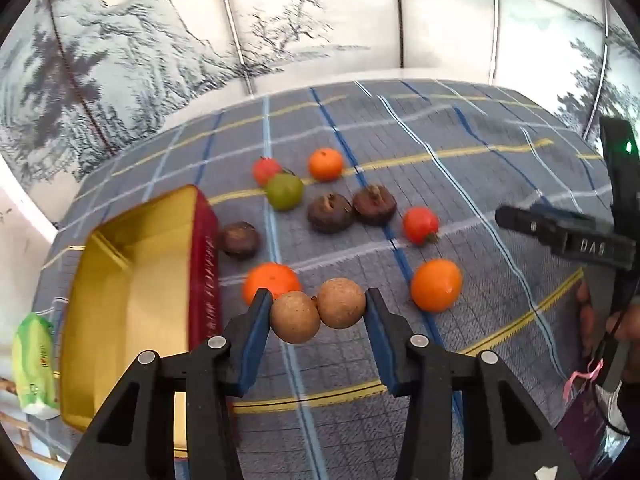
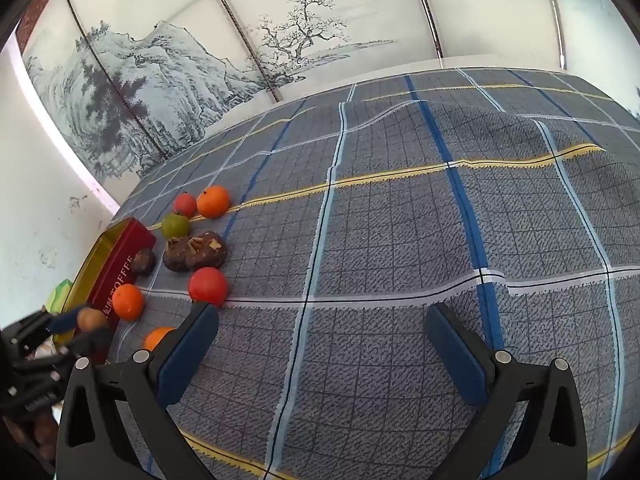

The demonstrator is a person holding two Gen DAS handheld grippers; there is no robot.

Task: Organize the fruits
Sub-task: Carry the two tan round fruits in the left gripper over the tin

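My left gripper [image 1: 318, 300] is shut on a pair of joined round brown fruits [image 1: 296, 316], held just right of the open tin [image 1: 132, 280], which is gold inside and red outside. In the right wrist view that gripper [image 2: 76, 324] and its brown fruit [image 2: 91, 319] sit by the tin's [image 2: 120, 264] near end. On the cloth lie three oranges [image 1: 436, 284], two red fruits [image 1: 420, 224], a green fruit [image 1: 285, 191] and three dark brown fruits [image 1: 330, 213]. My right gripper [image 2: 322, 312] stands wide open over bare cloth, to the right of the red fruit [image 2: 208, 285].
A grey-blue plaid cloth [image 2: 400, 240] covers the surface. A wall panel with an ink landscape [image 2: 168, 80] rises behind it. A green packet [image 1: 34, 368] lies beyond the tin at the far left. A person's hand [image 1: 624, 320] holds the right gripper [image 1: 560, 232].
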